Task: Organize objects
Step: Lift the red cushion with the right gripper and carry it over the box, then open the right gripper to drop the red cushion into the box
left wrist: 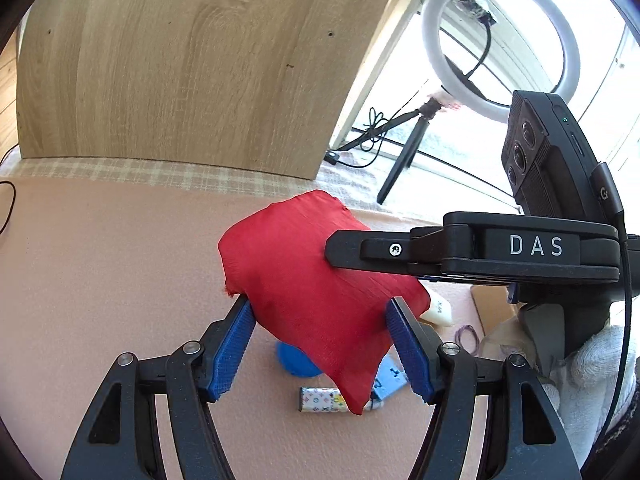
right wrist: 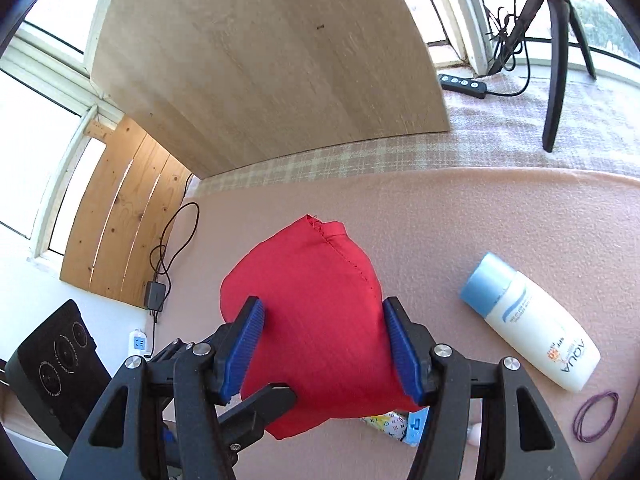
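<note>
A red cloth bag [left wrist: 316, 280] hangs above the pink mat [left wrist: 100, 260], held between both grippers. My left gripper [left wrist: 320, 332] presses its blue pads against the bag's two sides. My right gripper [right wrist: 324, 344] clamps the same bag [right wrist: 308, 304] the same way. In the left wrist view it comes in from the right as the black right gripper [left wrist: 332, 248], side-on. Under the bag lie a blue round thing [left wrist: 296, 360], a patterned packet [left wrist: 320, 400] and a light blue item [left wrist: 390, 380], all partly hidden.
A white bottle with a blue cap [right wrist: 528, 320] and purple rubber bands [right wrist: 596, 420] lie on the mat at the right. A wooden board [right wrist: 272, 60] stands behind. A ring light [left wrist: 500, 40] on a tripod [right wrist: 556, 60] and a power strip [right wrist: 464, 84] are by the window.
</note>
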The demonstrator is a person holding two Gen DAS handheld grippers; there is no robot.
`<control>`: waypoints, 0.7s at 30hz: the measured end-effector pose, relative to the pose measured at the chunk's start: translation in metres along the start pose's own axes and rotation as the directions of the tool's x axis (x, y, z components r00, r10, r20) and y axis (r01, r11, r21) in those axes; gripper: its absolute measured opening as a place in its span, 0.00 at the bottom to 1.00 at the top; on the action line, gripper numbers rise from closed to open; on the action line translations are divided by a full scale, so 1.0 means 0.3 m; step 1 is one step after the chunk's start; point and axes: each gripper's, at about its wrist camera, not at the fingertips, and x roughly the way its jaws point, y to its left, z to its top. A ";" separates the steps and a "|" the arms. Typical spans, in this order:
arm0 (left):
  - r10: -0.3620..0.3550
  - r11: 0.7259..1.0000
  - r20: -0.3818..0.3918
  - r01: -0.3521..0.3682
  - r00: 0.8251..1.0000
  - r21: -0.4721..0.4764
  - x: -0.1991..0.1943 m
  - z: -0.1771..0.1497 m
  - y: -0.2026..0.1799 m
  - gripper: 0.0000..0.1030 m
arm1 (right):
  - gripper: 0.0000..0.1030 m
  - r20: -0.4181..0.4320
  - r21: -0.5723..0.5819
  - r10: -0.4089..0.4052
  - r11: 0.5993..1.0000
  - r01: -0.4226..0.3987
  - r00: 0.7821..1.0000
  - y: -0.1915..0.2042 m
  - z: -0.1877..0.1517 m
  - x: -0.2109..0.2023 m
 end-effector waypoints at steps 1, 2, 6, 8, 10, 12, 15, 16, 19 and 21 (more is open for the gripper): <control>-0.013 1.000 0.002 0.013 1.000 0.020 -0.009 -0.008 -0.048 0.69 | 0.56 0.020 0.008 -0.009 1.000 0.009 1.000 -0.019 -0.023 -0.048; -0.030 0.999 0.001 0.030 1.000 0.036 -0.012 -0.016 -0.095 0.69 | 0.56 0.039 0.019 -0.018 1.000 0.018 0.999 -0.046 -0.048 -0.101; -0.110 0.989 -0.028 0.112 0.994 0.096 0.004 -0.057 -0.291 0.69 | 0.55 0.100 0.079 -0.072 0.995 0.064 0.992 -0.164 -0.154 -0.285; -0.150 0.978 -0.054 0.156 0.987 0.135 0.021 -0.090 -0.404 0.69 | 0.55 0.128 0.118 -0.109 0.989 0.094 0.986 -0.235 -0.215 -0.376; -0.184 0.966 -0.083 0.196 0.979 0.171 0.057 -0.112 -0.518 0.69 | 0.55 0.150 0.163 -0.141 0.980 0.116 0.979 -0.307 -0.270 -0.456; -0.214 0.950 -0.113 0.234 0.970 0.205 0.098 -0.136 -0.628 0.69 | 0.55 0.168 0.209 -0.172 0.969 0.135 0.971 -0.383 -0.325 -0.531; -0.248 0.928 -0.161 0.282 0.955 0.242 0.147 -0.188 -0.783 0.69 | 0.55 0.185 0.279 -0.218 0.947 0.161 0.958 -0.490 -0.395 -0.622; -0.257 0.922 -0.175 0.295 0.951 0.252 0.163 -0.201 -0.825 0.69 | 0.55 0.189 0.298 -0.234 0.939 0.171 0.954 -0.521 -0.414 -0.647; -0.274 0.899 -0.217 0.330 0.937 0.288 0.214 -0.249 -0.952 0.69 | 0.55 0.199 0.336 -0.287 0.918 0.210 0.937 -0.596 -0.466 -0.716; -0.270 0.886 -0.238 0.338 0.933 0.318 0.236 -0.283 -1.016 0.69 | 0.55 0.200 0.359 -0.311 0.906 0.226 0.929 -0.634 -0.493 -0.748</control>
